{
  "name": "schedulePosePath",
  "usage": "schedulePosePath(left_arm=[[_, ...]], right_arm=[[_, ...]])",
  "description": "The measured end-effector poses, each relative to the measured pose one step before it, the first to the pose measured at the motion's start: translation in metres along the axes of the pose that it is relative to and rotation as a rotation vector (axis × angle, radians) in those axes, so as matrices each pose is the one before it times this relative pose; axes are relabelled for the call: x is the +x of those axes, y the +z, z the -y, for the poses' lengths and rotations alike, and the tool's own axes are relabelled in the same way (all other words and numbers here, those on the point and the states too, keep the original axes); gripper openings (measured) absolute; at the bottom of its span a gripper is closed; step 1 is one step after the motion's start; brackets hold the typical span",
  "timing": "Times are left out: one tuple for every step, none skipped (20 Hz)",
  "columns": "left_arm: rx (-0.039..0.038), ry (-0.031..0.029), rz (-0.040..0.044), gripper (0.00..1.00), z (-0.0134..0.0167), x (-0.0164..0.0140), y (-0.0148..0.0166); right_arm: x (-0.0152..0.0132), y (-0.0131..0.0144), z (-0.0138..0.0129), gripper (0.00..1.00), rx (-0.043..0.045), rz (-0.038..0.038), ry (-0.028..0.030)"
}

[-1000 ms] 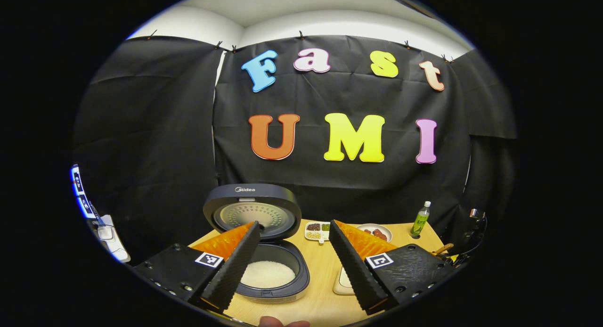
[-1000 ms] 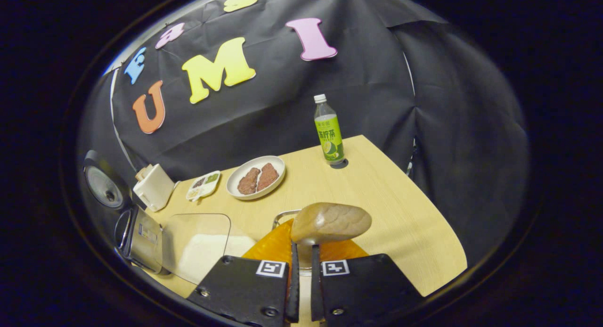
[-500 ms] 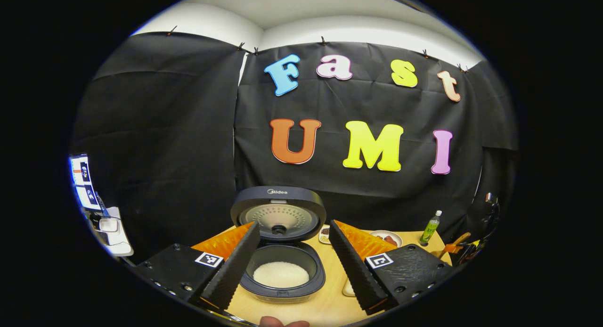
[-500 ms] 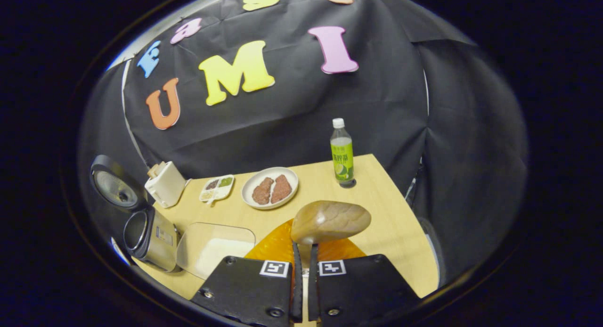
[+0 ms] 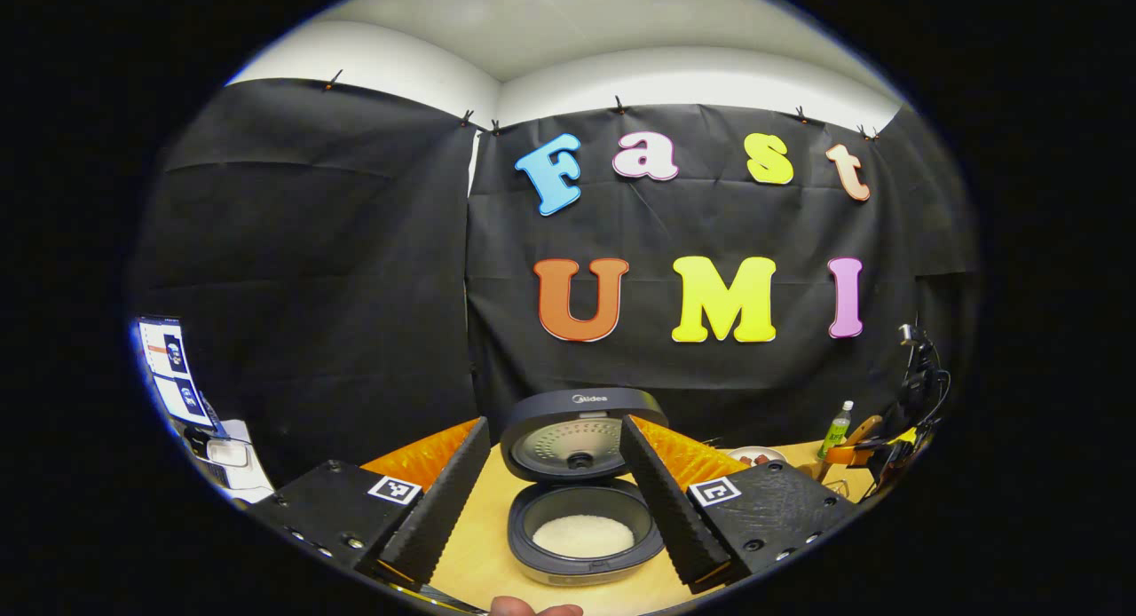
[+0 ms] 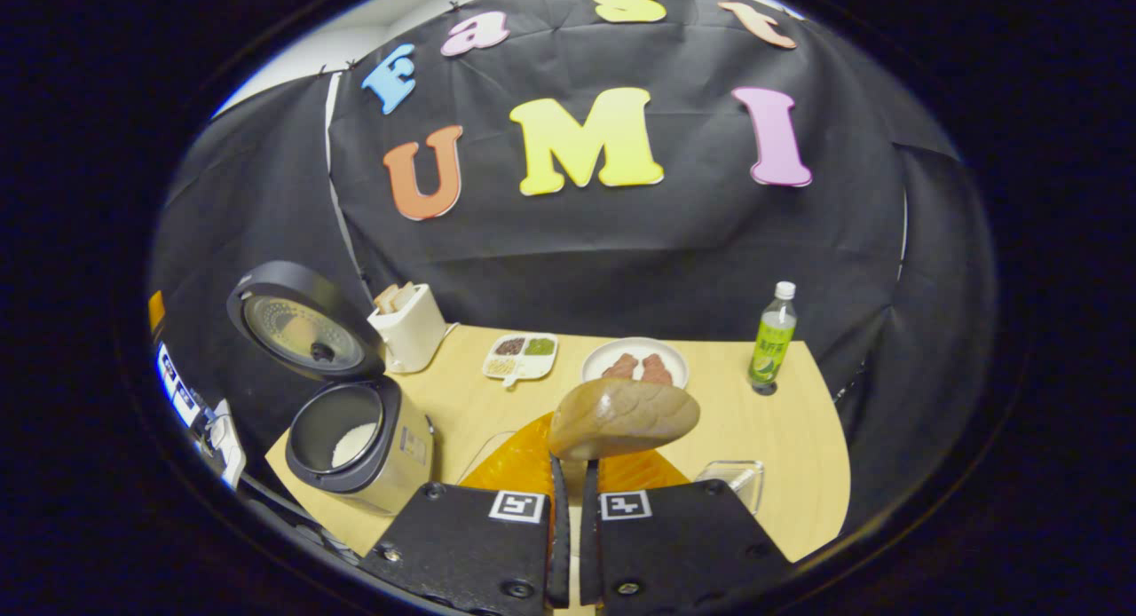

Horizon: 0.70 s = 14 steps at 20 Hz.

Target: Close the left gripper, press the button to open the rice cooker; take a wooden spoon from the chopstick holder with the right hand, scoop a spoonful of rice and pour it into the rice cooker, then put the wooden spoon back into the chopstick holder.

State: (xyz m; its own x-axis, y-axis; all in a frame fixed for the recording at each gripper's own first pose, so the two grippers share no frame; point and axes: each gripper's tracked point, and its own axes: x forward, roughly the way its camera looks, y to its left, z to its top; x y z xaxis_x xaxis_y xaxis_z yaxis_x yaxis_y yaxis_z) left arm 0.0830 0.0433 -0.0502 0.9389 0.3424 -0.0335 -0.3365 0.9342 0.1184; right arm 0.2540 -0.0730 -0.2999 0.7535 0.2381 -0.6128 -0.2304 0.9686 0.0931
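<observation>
Spoon lifted clear, cooker open

Right hand-held gripper [image 6: 568, 501] is clamped on the wooden spoon [image 6: 623, 418], now raised higher over the worktop [image 6: 799, 456] than a second ago. Left hand-held gripper [image 5: 555, 501] has pulled back, fingers apart. Rice cooker [image 6: 355, 438] stands open at the near left, rice inside. Toaster [image 6: 408, 327], plate [image 6: 635, 363] and bottle [image 6: 772, 336] sit far off, out of the way.

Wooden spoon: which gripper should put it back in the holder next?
Right, I'd judge. The right gripper is shut on the wooden spoon; the left gripper is open, empty, facing the open rice cooker.
</observation>
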Motion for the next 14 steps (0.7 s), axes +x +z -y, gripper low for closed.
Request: schedulePosePath(left_arm=[[0.00014, 0.00745, 0.00370, 0.94, -0.01097, -0.00164, 0.00188], [-0.00581, 0.01220, 0.00427, 0.94, -0.01087, -0.00123, 0.00228], [-0.00955, 0.01277, -0.00093, 0.94, -0.01136, -0.00100, 0.00020], [-0.00771, 0.01599, 0.00066, 0.94, -0.01080, -0.00086, -0.00087], [-0.00658, 0.01424, -0.00024, 0.95, -0.01099, -0.00136, 0.00045], [-0.00395, 0.01588, 0.00124, 0.94, -0.00985, -0.00053, -0.00024], [-0.00333, 0.01521, 0.00010, 0.94, -0.01020, 0.00009, -0.00055], [-0.00237, 0.01478, -0.00037, 0.95, -0.00800, -0.00058, 0.00030], [-0.00204, 0.01293, 0.00045, 0.95, -0.00691, -0.00080, 0.00029], [-0.00212, 0.01068, -0.00185, 0.94, -0.00503, -0.00036, -0.00112], [-0.00233, 0.00937, -0.00475, 0.95, -0.00497, 0.00079, -0.00204], [-0.00264, 0.00460, -0.00678, 0.95, -0.00314, -0.00029, -0.00227], [-0.00222, 0.00348, -0.00555, 0.95, -0.00106, 0.00082, -0.00154], [-0.00086, 0.00191, -0.00029, 0.95, -0.00136, -0.00001, 0.00006]], right_arm=[[0.00705, -0.00917, -0.00818, 0.12, -0.01575, -0.01891, -0.00344], [0.00762, -0.00957, -0.00644, 0.10, -0.01671, -0.01709, -0.00710], [0.00802, -0.00960, -0.00272, 0.10, -0.01267, -0.01935, -0.01049], [0.00877, -0.01041, 0.00088, 0.10, -0.01114, -0.02472, -0.01499], [0.01000, -0.01116, 0.00267, 0.10, -0.01509, -0.02609, -0.01946], [0.00850, -0.00990, 0.00238, 0.10, -0.01587, -0.02840, -0.02231], [0.00627, -0.00834, 0.00354, 0.10, -0.01545, -0.02406, -0.02374], [0.00563, -0.00708, 0.00293, 0.10, -0.01682, -0.02284, -0.02486], [0.00222, -0.00683, 0.00056, 0.10, -0.02101, -0.01942, -0.02332], [0.00419, -0.00661, 0.00060, 0.10, -0.02590, -0.01978, -0.02284], [0.00617, -0.00616, -0.00227, 0.10, -0.02881, -0.01542, -0.01423], [0.00436, -0.00510, -0.00580, 0.10, -0.01992, -0.01577, -0.00431], [0.00244, -0.00354, -0.00618, 0.10, -0.01267, -0.00489, 0.00118], [0.00133, 0.00090, -0.00463, 0.10, -0.01399, 0.00708, -0.00057]])
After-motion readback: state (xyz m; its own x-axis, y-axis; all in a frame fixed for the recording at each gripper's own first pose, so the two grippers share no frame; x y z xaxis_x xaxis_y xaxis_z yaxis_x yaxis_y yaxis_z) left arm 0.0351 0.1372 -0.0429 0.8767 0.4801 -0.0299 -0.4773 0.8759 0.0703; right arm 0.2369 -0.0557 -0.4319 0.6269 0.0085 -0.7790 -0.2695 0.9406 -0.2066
